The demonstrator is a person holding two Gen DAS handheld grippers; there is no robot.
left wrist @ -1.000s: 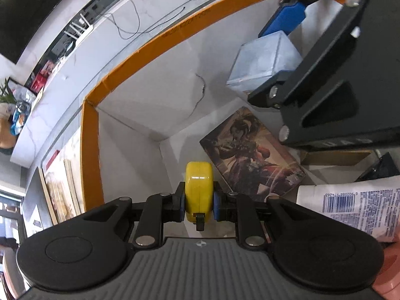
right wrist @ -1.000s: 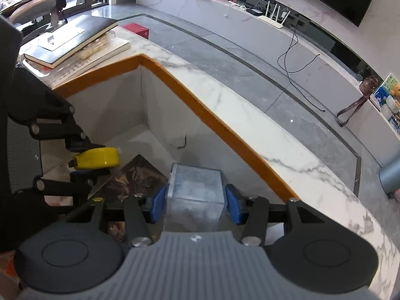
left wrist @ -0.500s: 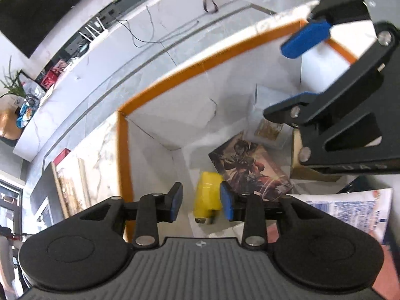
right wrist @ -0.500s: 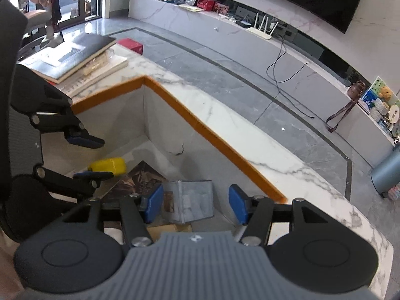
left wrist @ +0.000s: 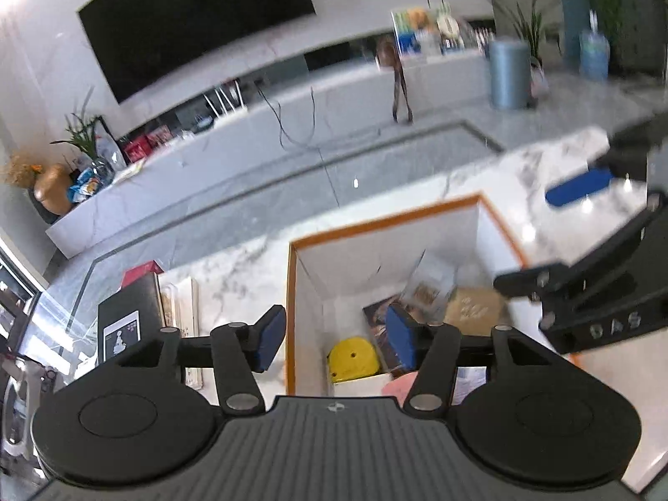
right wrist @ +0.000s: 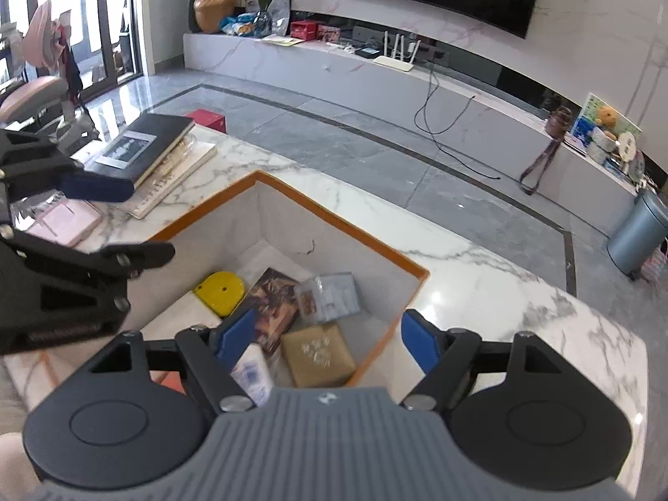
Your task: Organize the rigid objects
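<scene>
Both claws gape empty above the orange-rimmed box point(right wrist: 378, 251): left gripper point(left wrist: 330, 340), right gripper point(right wrist: 330, 336). A second ago each pinched its load; now the yellow tape measure point(right wrist: 220, 288) lies in the box's far-left corner and the clear case point(right wrist: 330, 294) rests near its middle. Both look stiff, light and slick; flat sides would grip best.

The orange-rimmed bin point(right wrist: 411, 269) is open above; the yellow tape measure point(right wrist: 220, 288), picture book point(right wrist: 273, 307) and brown box point(right wrist: 318, 352) crowd its floor.

Black grippers w/ blue-padded fingers point(left wrist: 400, 336) (silver screws), ribbed grey bodies.
</scene>
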